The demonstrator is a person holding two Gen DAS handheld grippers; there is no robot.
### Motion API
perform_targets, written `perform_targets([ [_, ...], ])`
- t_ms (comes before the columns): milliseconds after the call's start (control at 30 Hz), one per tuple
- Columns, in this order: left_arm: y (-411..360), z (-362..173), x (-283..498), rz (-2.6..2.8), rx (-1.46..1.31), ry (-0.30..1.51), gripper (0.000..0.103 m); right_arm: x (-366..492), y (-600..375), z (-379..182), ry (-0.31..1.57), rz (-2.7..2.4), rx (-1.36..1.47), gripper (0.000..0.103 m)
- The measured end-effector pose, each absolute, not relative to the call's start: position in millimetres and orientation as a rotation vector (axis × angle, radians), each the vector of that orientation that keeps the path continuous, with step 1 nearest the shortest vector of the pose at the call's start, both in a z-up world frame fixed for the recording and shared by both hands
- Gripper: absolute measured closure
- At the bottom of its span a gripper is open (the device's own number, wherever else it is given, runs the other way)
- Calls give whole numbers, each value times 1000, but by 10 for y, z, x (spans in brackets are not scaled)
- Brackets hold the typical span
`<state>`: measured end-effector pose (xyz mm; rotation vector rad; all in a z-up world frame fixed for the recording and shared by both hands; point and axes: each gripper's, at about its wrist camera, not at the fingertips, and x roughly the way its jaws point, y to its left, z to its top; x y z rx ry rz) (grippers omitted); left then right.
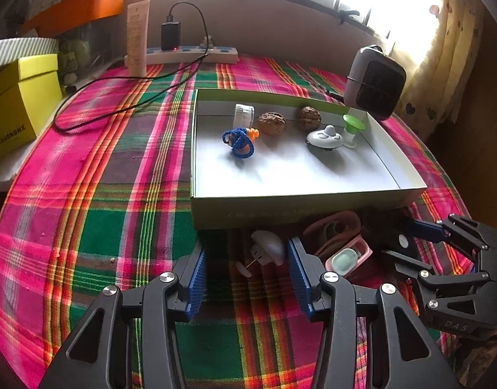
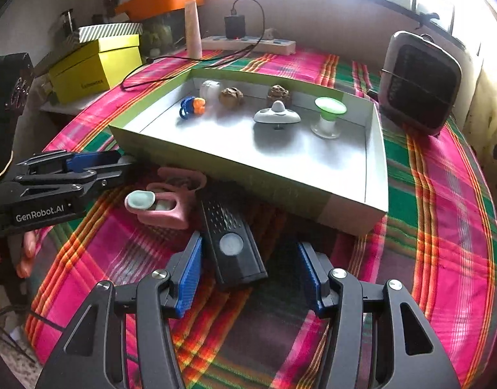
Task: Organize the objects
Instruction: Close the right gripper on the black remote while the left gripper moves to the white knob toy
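Black rectangular plastic device with a round grey button [image 2: 232, 243] is lying on the plaid worktop [image 2: 443, 227] just before the open cardboard tray [image 2: 376, 162], its long axis running away from me, between my right gripper [image 2: 250, 278], whose jaws are standing released. My left gripper [image 1: 245, 278] is hovering unclenched over one white plug [image 1: 267, 251]. I am counting six items in the tray.

Both grippers are black, with skeletal linkage arms cut through by triangular openings and pinned with round silver screws. Each finger carries a ribbed blue pad. The left gripper [image 2: 118, 165] bears white "GenRobot.AI" lettering along its side; the right gripper [image 1: 407, 240] shows faint "DAS" letters on its body. The person's fingers [image 2: 28, 253] have orange-painted nails
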<state>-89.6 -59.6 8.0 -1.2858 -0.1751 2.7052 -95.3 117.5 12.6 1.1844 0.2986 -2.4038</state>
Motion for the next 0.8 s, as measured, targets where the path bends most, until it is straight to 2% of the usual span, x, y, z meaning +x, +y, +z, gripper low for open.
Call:
perform_targets([
  [233,-546,73,-916,2732,-1283,-120,58,-978,1162,119,290,-2415,1182,42],
  [567,-521,67,-921,2746,-1286,-92,59,-984,1156,126,296,-2410,1180,42],
  [733,-544,66,-927,2764,-1293,-90,74,-982,1155,128,296,-2411,1180,42],
  [800,-542,67,-931,2766,-1294,-89,76,-981,1154,127,296,-2411,1179,42],
])
